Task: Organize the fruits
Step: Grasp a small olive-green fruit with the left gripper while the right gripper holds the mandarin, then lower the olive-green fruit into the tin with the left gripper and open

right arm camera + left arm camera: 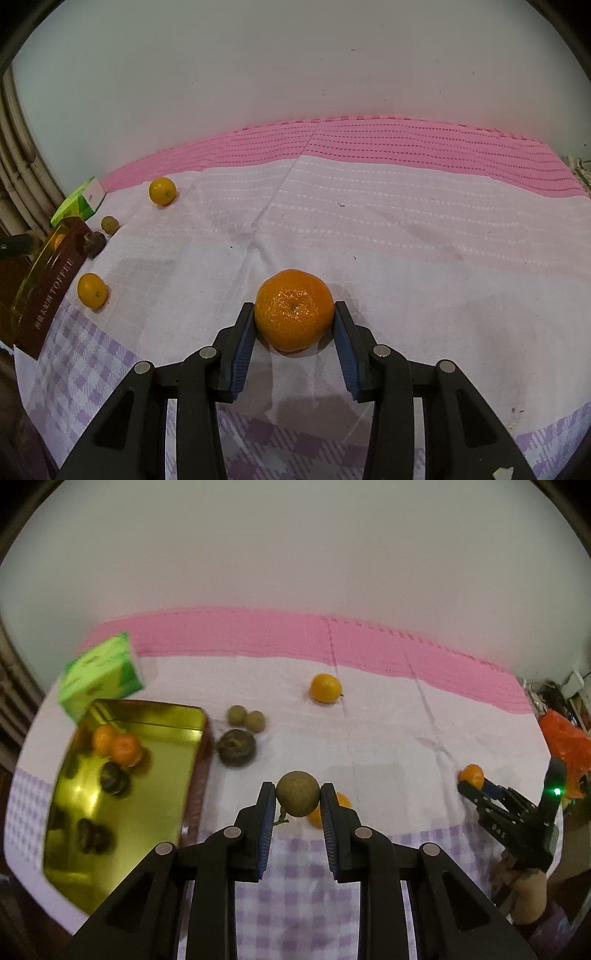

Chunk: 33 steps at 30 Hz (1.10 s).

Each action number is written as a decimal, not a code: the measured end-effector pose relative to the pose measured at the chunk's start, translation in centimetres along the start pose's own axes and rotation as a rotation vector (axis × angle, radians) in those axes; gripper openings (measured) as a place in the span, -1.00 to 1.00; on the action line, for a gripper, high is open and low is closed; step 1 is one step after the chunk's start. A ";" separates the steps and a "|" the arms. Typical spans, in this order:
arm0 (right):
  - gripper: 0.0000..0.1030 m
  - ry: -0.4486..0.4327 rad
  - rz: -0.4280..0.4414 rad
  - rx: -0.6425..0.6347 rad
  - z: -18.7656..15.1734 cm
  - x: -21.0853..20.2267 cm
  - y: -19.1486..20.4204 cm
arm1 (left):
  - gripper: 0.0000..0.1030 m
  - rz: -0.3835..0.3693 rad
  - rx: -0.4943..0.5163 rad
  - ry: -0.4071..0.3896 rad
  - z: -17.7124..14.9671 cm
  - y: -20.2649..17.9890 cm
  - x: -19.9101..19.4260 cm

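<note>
My left gripper [297, 794] is shut on a round brown-green fruit [297, 793], lifted above the cloth, with a small yellow-orange fruit [342, 802] partly hidden behind it. To its left lies a gold tin [122, 849] holding two tangerines [125, 748] and several dark fruits. My right gripper [294, 314] is shut on a tangerine [294, 309] that rests on the cloth; the left wrist view shows this gripper [466, 783] and its tangerine [472, 775] far right. Loose on the cloth: a yellow fruit [325, 688], two small green-brown fruits [245, 717], a dark wrinkled fruit [236, 746].
A green carton [101, 675] stands behind the tin. An orange-red bag [565, 746] sits at the right table edge. The pink-and-lilac cloth [406, 229] runs back to a white wall. Another yellow fruit [92, 290] lies beside the tin's brown side [48, 295].
</note>
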State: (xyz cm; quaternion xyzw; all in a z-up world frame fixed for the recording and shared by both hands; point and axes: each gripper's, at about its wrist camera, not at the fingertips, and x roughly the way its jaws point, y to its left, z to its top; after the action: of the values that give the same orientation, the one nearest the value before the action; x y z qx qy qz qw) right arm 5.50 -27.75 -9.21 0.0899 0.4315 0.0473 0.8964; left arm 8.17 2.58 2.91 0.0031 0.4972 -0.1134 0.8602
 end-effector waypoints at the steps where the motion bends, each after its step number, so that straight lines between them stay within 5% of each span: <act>1: -0.25 0.000 -0.003 -0.001 0.0 0.0 0.1 | -0.50 0.012 -0.001 -0.009 -0.2 0.1 -0.6; 15: -0.25 0.010 -0.061 -0.042 0.0 0.2 1.0 | -0.50 0.194 -0.003 -0.089 -3.3 4.0 -4.6; 33: -0.25 0.019 -0.104 -0.080 0.1 0.6 1.8 | -0.50 0.253 -0.215 -0.039 -7.0 14.5 -2.6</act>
State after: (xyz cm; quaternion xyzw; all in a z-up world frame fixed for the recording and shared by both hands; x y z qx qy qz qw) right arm 5.92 -25.93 -9.30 0.0310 0.4419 0.0185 0.8963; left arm 3.79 18.07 0.04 -0.0286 0.4852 0.0494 0.8725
